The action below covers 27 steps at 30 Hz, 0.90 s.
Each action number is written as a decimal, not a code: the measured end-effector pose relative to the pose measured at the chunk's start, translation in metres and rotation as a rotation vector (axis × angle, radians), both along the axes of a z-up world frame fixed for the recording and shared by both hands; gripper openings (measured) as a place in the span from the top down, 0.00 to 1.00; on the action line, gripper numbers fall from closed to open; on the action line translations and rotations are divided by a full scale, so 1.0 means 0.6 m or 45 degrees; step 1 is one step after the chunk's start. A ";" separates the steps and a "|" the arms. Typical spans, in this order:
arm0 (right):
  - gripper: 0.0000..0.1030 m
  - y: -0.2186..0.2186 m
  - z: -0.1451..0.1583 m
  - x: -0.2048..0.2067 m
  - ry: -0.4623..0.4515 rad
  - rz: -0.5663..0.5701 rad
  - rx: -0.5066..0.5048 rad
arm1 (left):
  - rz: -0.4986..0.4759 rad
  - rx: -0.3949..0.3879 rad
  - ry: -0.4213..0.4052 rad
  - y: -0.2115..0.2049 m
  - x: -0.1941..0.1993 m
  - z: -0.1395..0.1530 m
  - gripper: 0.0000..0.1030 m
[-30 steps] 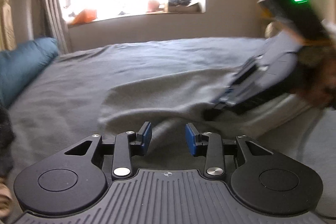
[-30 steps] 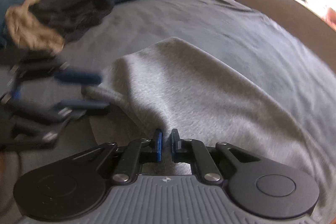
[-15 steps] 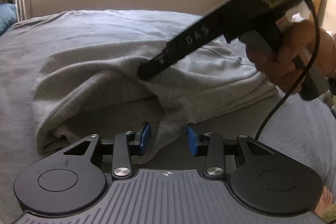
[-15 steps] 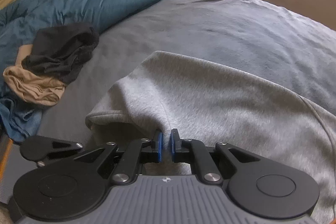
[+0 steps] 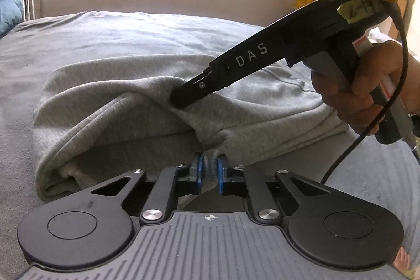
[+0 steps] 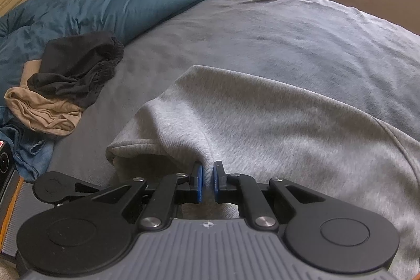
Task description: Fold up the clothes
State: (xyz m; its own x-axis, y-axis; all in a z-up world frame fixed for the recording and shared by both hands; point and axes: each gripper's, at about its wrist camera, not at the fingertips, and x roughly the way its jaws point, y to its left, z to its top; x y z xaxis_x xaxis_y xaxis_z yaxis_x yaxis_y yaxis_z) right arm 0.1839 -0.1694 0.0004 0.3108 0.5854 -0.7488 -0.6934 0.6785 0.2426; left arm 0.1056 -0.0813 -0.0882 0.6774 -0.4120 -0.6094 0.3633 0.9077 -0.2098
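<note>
Now my left tool (image 5: 209, 173) has just pinched the grey sweatshirt (image 5: 147, 106) hem at lower centre on the bed (image 5: 131, 33) — the right tool (image 6: 208, 181) keeps its pinch, so I can lift and fold.

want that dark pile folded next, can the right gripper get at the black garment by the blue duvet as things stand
Probably not yet: the right gripper is shut on the grey sweatshirt. The bed between it and the black garment looks unobstructed once it lets go.
</note>
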 end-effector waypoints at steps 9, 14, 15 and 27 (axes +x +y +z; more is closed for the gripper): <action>0.92 -0.002 0.003 -0.002 -0.012 -0.001 0.002 | 0.021 0.038 -0.072 -0.006 -0.010 0.017 0.95; 0.92 -0.004 0.009 0.002 -0.018 -0.010 0.020 | 0.038 0.099 -0.082 -0.008 0.003 0.013 0.95; 0.92 -0.004 0.010 0.002 -0.020 -0.012 0.022 | 0.045 0.104 -0.078 -0.009 0.008 0.011 0.95; 0.92 -0.004 0.000 0.009 -0.001 -0.035 0.027 | -0.014 0.554 -0.334 -0.083 -0.003 -0.053 0.90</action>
